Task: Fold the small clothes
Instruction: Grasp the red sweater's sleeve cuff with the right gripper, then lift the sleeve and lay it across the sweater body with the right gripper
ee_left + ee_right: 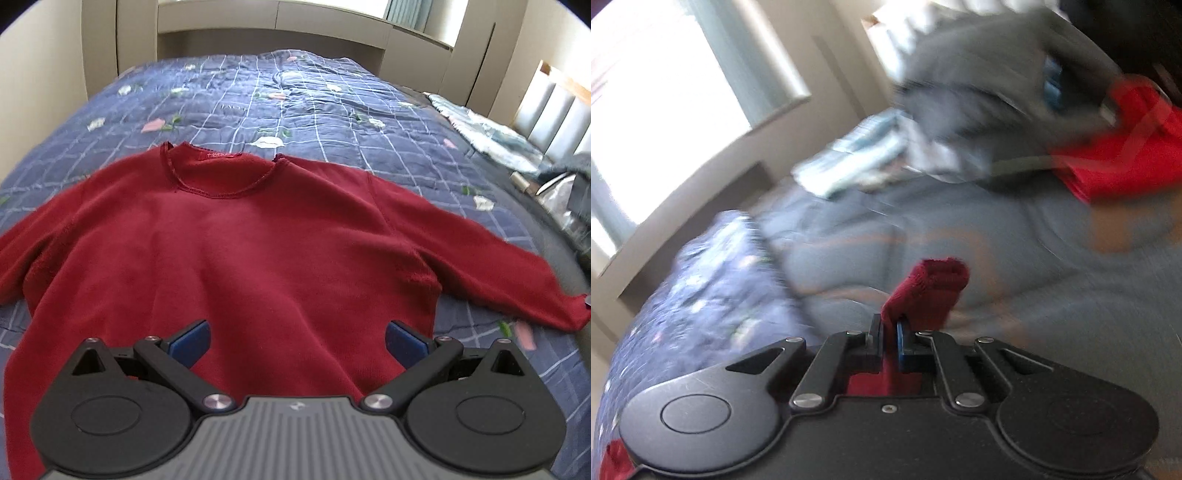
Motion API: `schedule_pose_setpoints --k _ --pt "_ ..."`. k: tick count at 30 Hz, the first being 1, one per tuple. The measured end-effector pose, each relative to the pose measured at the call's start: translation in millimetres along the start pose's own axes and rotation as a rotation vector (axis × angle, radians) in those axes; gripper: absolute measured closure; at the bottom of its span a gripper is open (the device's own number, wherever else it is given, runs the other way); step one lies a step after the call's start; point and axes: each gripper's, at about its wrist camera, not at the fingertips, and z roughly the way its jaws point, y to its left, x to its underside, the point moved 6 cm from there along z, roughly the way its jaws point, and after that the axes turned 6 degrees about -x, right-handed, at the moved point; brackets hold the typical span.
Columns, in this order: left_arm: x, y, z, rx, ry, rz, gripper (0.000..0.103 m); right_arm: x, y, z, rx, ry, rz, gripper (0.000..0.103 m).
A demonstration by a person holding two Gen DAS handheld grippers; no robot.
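A dark red knit sweater (229,251) lies spread flat, front up, on the bed, neck away from me and both sleeves stretched out to the sides. My left gripper (297,345) is open and empty, hovering over the sweater's lower body near the hem. My right gripper (888,328) is shut on a bunched end of the sweater's red sleeve (927,288), which sticks up between the fingers. The right wrist view is blurred by motion.
The bed has a blue checked floral quilt (295,96) and a grey sheet (1015,251). A pale blue patterned cloth (484,136) and grey bedding lie at the right. A bright red folded item (1123,158) lies far right. A headboard and wall stand behind.
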Motion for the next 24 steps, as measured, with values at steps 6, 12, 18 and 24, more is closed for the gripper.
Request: schedule_pose_setpoints --k 6,12,18,24 --pt "-21.1 36.1 -13.8 0.053 -0.045 -0.094 0.000 -10.1 127.2 -9.4 -0.222 -0.041 -0.230 0.096" --pt "-38.8 89.4 -46.4 0.026 -0.145 -0.186 0.000 28.2 273.6 -17.2 -0.468 -0.019 -0.444 0.097" --pt "-50.1 154.2 -73.2 -0.040 -0.225 -0.299 0.000 107.7 391.2 -34.2 -0.668 0.044 -0.592 0.097" --pt "-49.6 209.2 -81.5 -0.096 -0.250 -0.381 0.000 205.9 463.3 -50.7 -0.778 0.137 -0.729 0.097"
